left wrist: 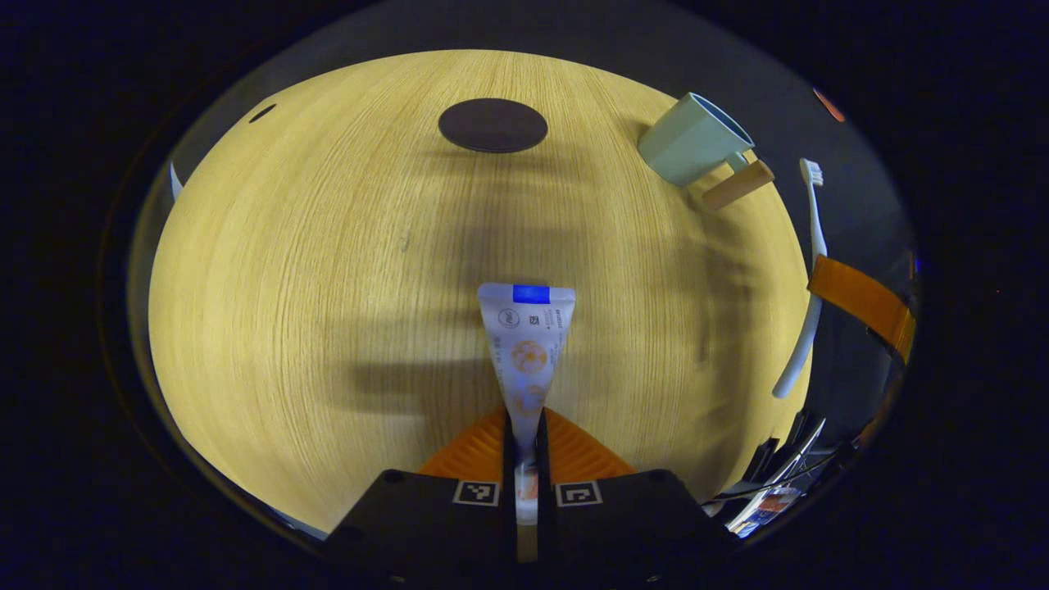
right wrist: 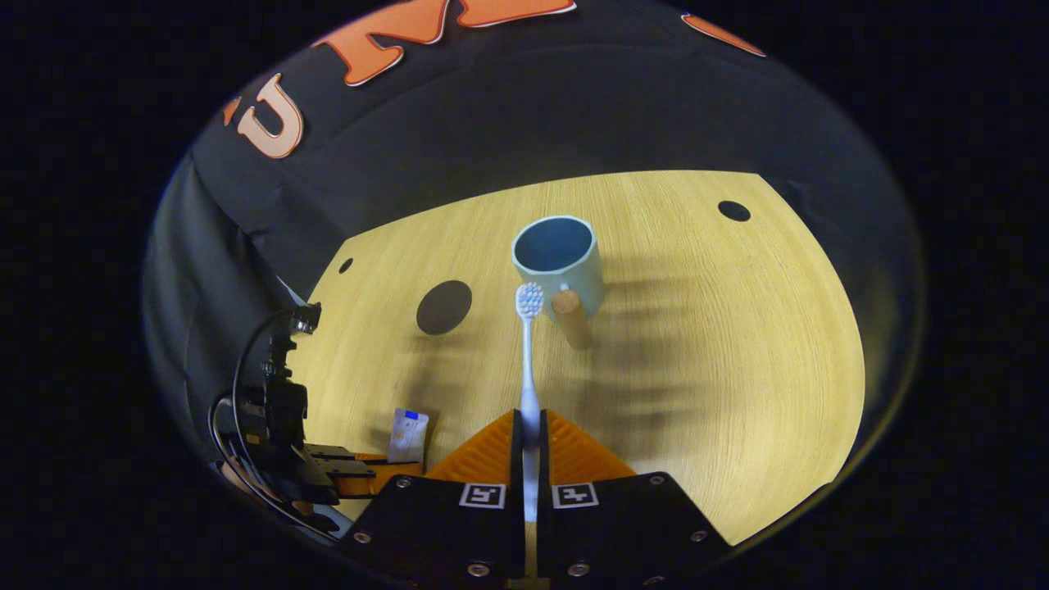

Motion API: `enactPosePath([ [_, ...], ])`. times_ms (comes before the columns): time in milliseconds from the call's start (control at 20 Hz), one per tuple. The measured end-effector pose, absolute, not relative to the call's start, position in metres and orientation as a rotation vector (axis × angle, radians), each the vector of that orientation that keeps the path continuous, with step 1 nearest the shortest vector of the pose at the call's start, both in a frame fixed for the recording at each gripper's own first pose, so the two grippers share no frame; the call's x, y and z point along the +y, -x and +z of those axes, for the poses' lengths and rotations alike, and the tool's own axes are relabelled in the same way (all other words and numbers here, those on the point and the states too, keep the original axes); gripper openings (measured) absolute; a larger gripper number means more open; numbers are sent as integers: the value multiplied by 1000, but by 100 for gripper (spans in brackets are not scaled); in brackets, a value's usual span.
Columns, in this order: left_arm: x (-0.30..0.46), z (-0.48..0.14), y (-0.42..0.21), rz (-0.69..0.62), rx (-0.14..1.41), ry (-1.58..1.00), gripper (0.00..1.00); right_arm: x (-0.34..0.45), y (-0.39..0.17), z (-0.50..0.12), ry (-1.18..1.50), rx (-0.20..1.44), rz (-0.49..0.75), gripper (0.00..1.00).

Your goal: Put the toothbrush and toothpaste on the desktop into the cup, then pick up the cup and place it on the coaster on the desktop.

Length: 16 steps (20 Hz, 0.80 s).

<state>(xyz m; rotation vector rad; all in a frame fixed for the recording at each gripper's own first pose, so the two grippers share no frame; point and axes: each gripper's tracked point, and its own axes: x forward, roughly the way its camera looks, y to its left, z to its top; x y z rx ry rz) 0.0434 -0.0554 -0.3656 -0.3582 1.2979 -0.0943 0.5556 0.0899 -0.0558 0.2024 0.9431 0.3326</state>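
I see the toothpaste [left wrist: 526, 344] clamped between my left gripper [left wrist: 525, 426] fingers, its crimped end pointing forward above the tabletop [left wrist: 328, 287]. The toothbrush [right wrist: 529, 360] is clamped in my right gripper [right wrist: 530, 426], bristle head forward, close to the cup [right wrist: 560, 262]. The cup stands upright on the tabletop, open and empty, handle toward me. The dark round coaster [right wrist: 443, 306] lies apart, left of the cup.
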Motion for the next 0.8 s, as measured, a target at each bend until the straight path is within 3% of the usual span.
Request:
enactPosePath([
  [650,-87,-389,-2,-99,1203,361,10,69,-711,-30,-192,493,332,6],
  [800,-84,-393,20,-96,1194,369,12,66,-734,-1,-205,364,346,6],
])
